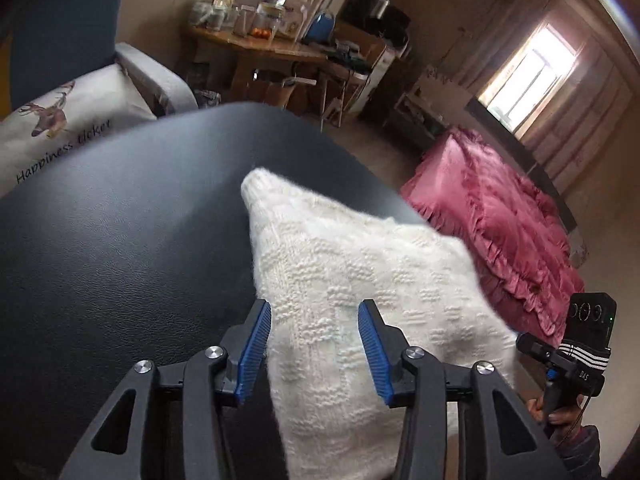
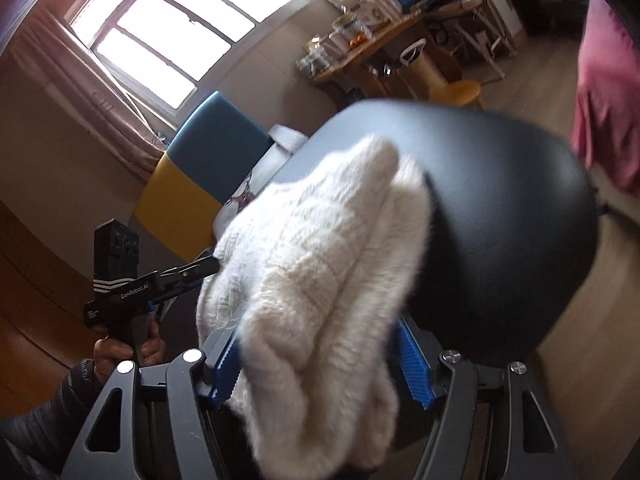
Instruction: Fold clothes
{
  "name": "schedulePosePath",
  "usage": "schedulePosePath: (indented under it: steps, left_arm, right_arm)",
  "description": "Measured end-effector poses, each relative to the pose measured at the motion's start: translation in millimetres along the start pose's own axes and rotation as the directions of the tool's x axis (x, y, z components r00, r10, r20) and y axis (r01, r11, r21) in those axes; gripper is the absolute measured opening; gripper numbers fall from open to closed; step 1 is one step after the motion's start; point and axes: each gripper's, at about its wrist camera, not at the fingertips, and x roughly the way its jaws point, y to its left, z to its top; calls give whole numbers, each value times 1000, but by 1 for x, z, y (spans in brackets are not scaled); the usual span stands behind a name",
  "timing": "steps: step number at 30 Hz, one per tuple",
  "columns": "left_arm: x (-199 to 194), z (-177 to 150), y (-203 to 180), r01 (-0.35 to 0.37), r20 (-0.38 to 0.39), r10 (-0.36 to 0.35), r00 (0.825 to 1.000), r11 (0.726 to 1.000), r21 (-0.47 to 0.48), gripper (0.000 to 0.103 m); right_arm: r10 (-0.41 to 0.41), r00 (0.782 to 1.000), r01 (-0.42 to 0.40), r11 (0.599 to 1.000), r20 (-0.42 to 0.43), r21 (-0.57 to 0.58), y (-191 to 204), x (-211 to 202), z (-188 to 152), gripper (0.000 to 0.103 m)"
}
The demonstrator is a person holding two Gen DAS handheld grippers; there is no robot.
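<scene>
My left tool (image 1: 314, 350) and right tool (image 2: 320, 364) gape around the white sweater (image 1: 360, 280); I should lay it flat on the black surface (image 1: 120, 240)

The knitted sweater (image 1: 360, 280) is creamy white with raised purl-stitch blocks. It lies on a black leather-grain tabletop (image 1: 120, 240). Both grippers carry blue ribbed pads (image 1: 252, 344) on black frames. The ruffled bedspread (image 1: 500, 232) is rose pink; the cushion (image 1: 60, 120) shows a brown deer print.

Fluffy white knit sweater (image 1: 340, 280) (bunched) on black seat (image 1: 120, 240)
</scene>
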Motion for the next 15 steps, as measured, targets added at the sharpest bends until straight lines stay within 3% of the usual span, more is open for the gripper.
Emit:
schedulePosePath:
  steps: [4,7,10,12,14,15]
  left_arm:
    - [-19,-13,-23,43,39,-44,998,999,32,45]
    - [-6,-30,-45,64,12,-65,998,995,75,45]
    - [19,-51,-48,50,-56,-45,997,994,97,45]
    - [35,-63,-46,30,-92,-19,996,993,117,41]
    - [42,-70,-46,14,-99,-2,995,991,129,41]
    - [42,-70,-48,4,-94,9,996,991,136,41]
  right_arm:
    - [-4,998,12,993,69,-121,20,-43,4,69]
    - [47,997,-34,978,63,-205,54,-30,13,69]
    - [91,996,-89,967,-4,-237,68,3,11,69]
    - [2,997,-18,978,-76,-207,45,28,-1,69]
    - [-6,987,-10,995,-161,-101,18,48,-15,65]
    - [-11,989,-4,995,-151,-100,13,50,-22,58]
